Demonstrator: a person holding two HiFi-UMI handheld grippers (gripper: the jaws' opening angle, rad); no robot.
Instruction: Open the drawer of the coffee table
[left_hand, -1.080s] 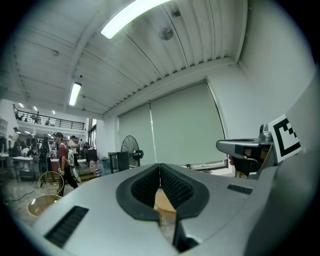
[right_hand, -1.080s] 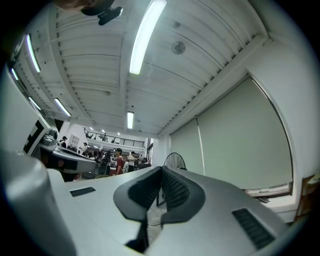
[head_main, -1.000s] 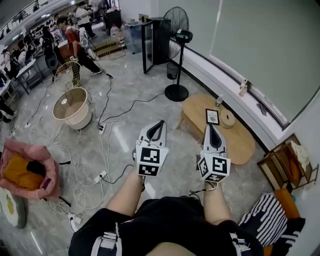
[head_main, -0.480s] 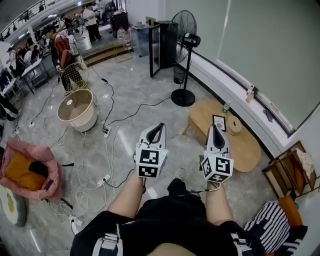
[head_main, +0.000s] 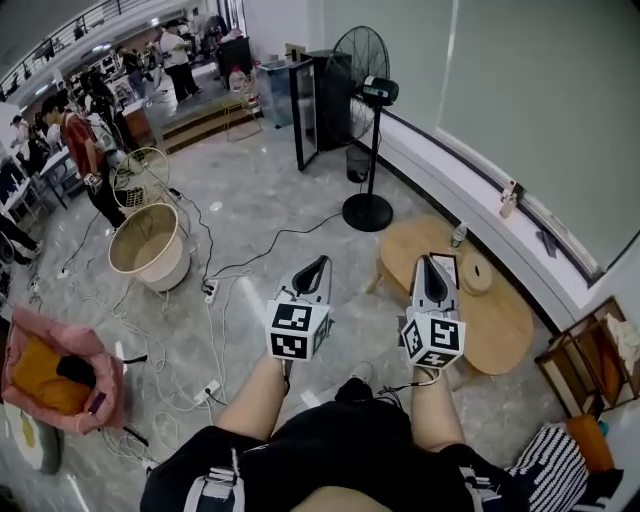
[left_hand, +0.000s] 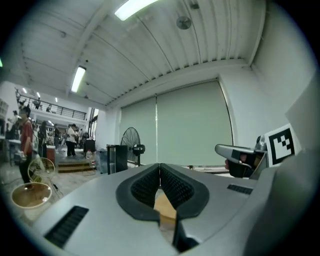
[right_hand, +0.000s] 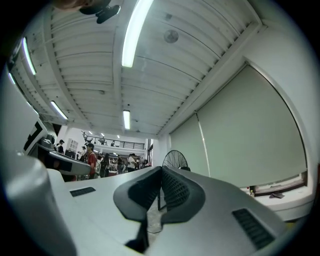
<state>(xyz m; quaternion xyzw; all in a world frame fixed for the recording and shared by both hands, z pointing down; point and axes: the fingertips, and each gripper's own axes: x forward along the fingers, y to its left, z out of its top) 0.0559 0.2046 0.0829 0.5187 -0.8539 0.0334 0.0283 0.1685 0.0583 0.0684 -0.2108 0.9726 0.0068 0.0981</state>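
In the head view, the low oval wooden coffee table (head_main: 505, 325) stands on the floor at the right, against the window wall. I cannot see its drawer. A small picture frame (head_main: 446, 268), a round wooden piece (head_main: 477, 275) and a little bottle (head_main: 458, 236) stand on it. My right gripper (head_main: 429, 262) hangs in the air over the table's near left end, shut and empty. Left of the table, over the floor, my left gripper (head_main: 319, 263) is also shut and empty. Both gripper views show the pads pressed together, the left gripper (left_hand: 160, 166) and the right gripper (right_hand: 161, 170) alike.
A standing fan (head_main: 366, 120) stands behind the table. A beige tub (head_main: 148, 245), cables (head_main: 215, 300) and a pink bag (head_main: 55, 365) lie on the floor at the left. A wooden rack (head_main: 590, 365) stands at the right. Several people stand far back.
Both grippers have moved forward together toward the coffee table, which now lies closer and lower in the head view. Their jaws stayed shut.
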